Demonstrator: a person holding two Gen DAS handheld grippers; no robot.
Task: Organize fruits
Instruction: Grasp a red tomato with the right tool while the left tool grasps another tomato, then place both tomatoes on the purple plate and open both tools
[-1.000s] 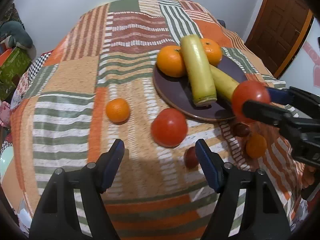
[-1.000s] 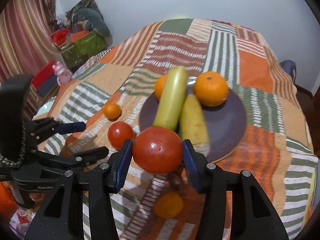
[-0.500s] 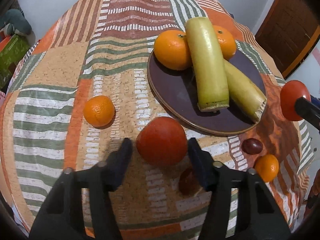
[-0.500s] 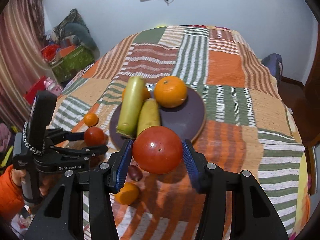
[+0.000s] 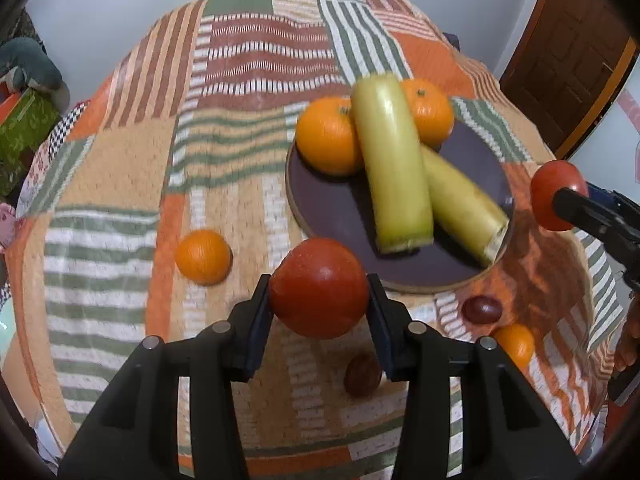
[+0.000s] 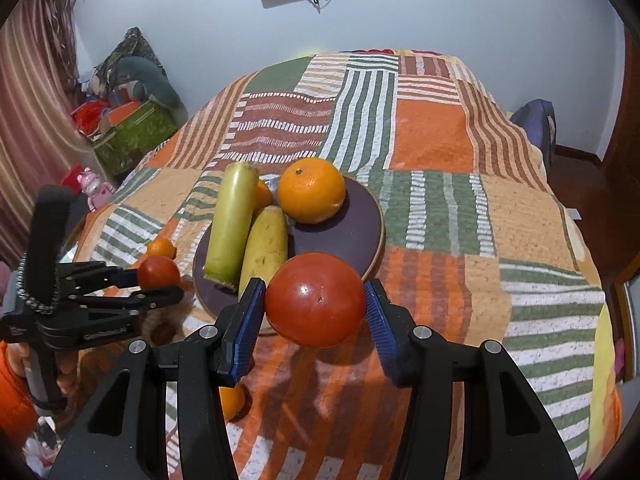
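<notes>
My left gripper [image 5: 319, 290] is shut on a red tomato [image 5: 319, 288], held just above the patchwork cloth in front of the dark plate [image 5: 340, 216]. My right gripper [image 6: 315, 300] is shut on a second red tomato [image 6: 315, 300], held above the cloth at the plate's [image 6: 348, 236] near right edge. The plate carries two oranges [image 5: 328, 136] and two long yellow-green fruits [image 5: 390, 160]. The right gripper with its tomato [image 5: 558, 194] shows at the right of the left wrist view. The left gripper with its tomato [image 6: 159, 274] shows at the left of the right wrist view.
A small orange [image 5: 203, 256] lies on the cloth left of the plate. Two dark small fruits [image 5: 481, 309] [image 5: 362, 376] and another small orange [image 5: 514, 344] lie near the front right. A wooden door [image 5: 568, 60] stands at the right. Boxes and clutter [image 6: 128, 132] sit at the left.
My left gripper has closed on the tomato that lay on the cloth and lifted it. My right gripper has pulled back and up from the plate, still holding its tomato.
</notes>
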